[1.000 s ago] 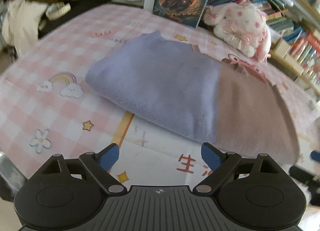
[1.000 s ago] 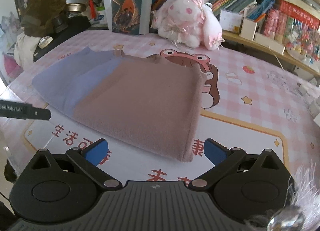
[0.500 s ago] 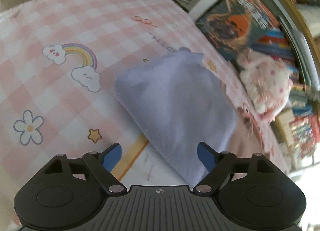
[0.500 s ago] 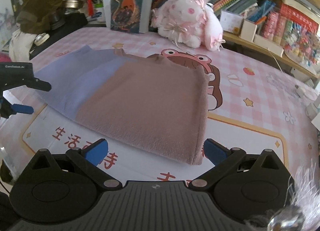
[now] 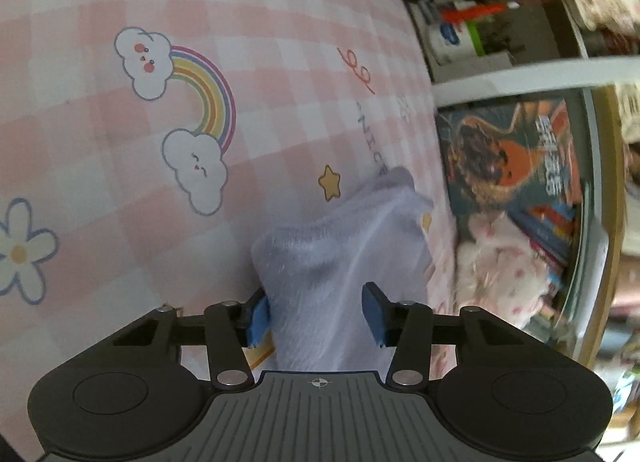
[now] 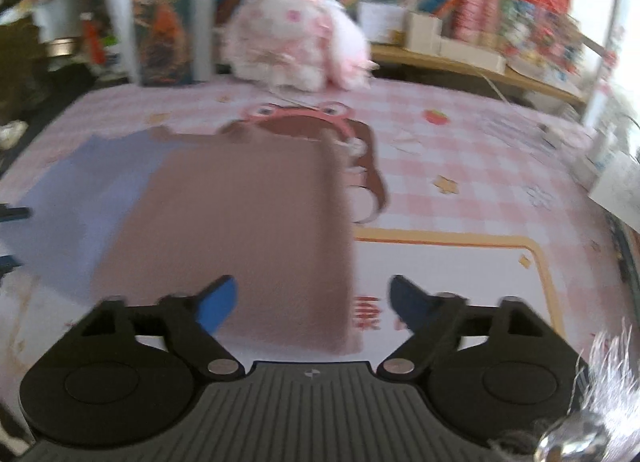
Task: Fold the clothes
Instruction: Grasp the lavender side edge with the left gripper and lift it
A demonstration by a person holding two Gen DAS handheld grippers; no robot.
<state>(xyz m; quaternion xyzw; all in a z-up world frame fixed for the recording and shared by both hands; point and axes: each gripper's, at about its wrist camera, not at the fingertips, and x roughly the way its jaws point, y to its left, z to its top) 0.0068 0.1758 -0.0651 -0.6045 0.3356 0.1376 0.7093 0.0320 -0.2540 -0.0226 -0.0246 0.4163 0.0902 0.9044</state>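
Note:
A folded fleecy garment lies on the pink checked cloth, its lavender end at the left and its brown end at the right. My left gripper is rolled sideways at the lavender end. Its jaws are closing with the bunched lavender edge between them, and I see no firm pinch. My right gripper hovers low over the brown end's near right corner. Its jaws are closing too, with that corner between the blue fingertips and untouched. The right wrist view is blurred.
The checked cloth carries rainbow, cloud and star prints. A pink plush toy and an upright book stand at the table's far edge, before shelves packed with books. Boxes and papers crowd the right side.
My left gripper rolled, swung to the lavender end and narrowed its jaws around it. My right gripper edged forward over the brown corner, and its jaws narrowed.

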